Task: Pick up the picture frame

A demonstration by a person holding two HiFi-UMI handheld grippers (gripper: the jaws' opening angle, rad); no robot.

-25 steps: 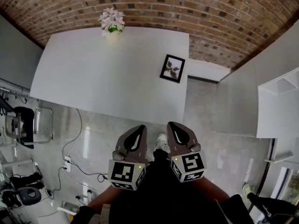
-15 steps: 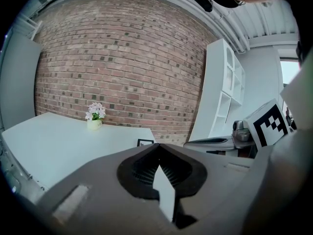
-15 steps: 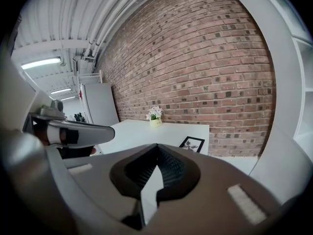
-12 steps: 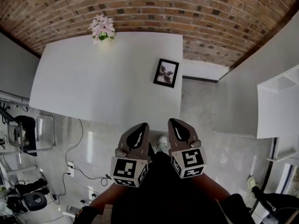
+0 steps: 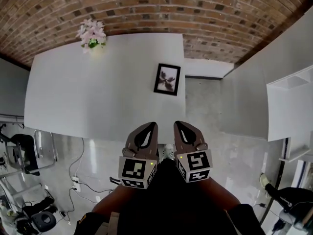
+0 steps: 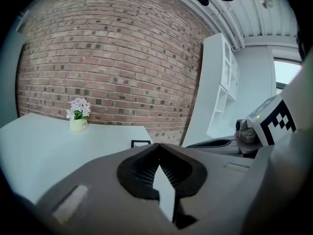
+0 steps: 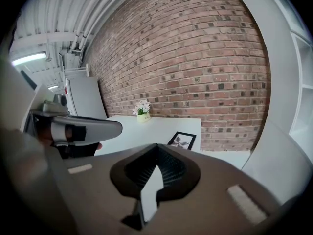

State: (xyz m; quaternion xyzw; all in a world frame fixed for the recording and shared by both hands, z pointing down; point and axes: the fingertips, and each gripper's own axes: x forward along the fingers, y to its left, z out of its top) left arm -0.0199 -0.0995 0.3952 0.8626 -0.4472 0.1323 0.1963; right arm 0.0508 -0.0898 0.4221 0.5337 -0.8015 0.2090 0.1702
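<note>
The picture frame [image 5: 167, 79], black-edged with a pale print, lies flat near the right edge of the white table [image 5: 98, 92]. In the right gripper view the picture frame [image 7: 182, 140] shows just beyond the jaw tips. In the left gripper view only a corner of the picture frame [image 6: 141, 143] shows above the jaws. My left gripper [image 5: 152, 125] and right gripper [image 5: 177, 124] hang side by side over the floor, short of the table's near edge. Both are shut and hold nothing.
A small pot of pink flowers [image 5: 90, 33] stands at the table's far left corner against the brick wall. White cabinets [image 5: 288, 106] line the right side. A chair [image 5: 24, 148] and floor cables [image 5: 78, 180] lie to the left.
Both grippers have moved forward towards the table, staying shut. The table and frame now sit nearer and further left in the head view.
</note>
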